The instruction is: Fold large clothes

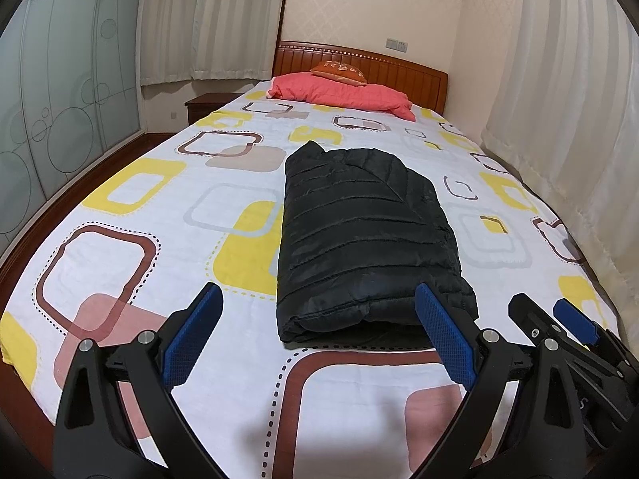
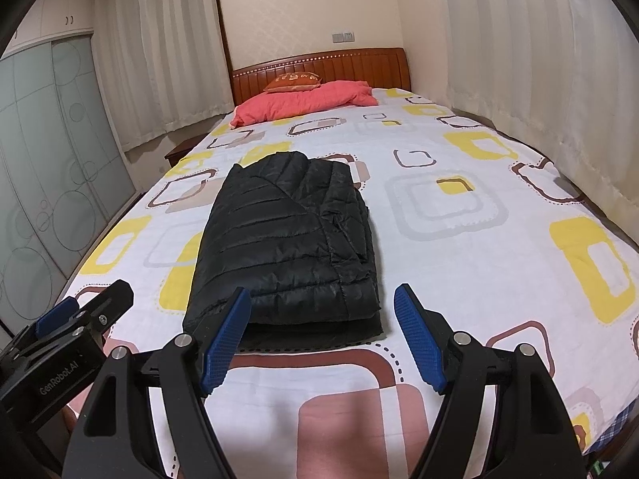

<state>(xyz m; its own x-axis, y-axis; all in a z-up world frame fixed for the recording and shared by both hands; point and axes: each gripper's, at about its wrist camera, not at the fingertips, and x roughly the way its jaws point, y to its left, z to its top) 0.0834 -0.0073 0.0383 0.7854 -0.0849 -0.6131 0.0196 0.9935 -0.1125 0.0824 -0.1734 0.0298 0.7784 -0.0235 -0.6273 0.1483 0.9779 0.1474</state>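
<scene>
A black quilted puffer jacket (image 1: 359, 231) (image 2: 287, 239) lies folded into a thick rectangle on the bed sheet (image 1: 120, 207) (image 2: 459, 263). My left gripper (image 1: 318, 288) hovers open just short of the jacket's near edge, its blue pads wide apart and holding nothing. My right gripper (image 2: 323, 290) stands open the same way at the near right part of that edge. Each gripper shows in the other's view: the right gripper (image 1: 541, 303) at the lower right, the left gripper (image 2: 100, 299) at the lower left. Neither presses on the fabric.
A pink folded quilt (image 1: 343, 94) and an orange cushion (image 1: 339, 70) lie by the wooden headboard (image 2: 319, 64). Curtains (image 1: 559, 119) hang along the bed's right side. A frosted-glass wardrobe (image 2: 48, 159) and a small nightstand (image 1: 203, 105) stand on the left.
</scene>
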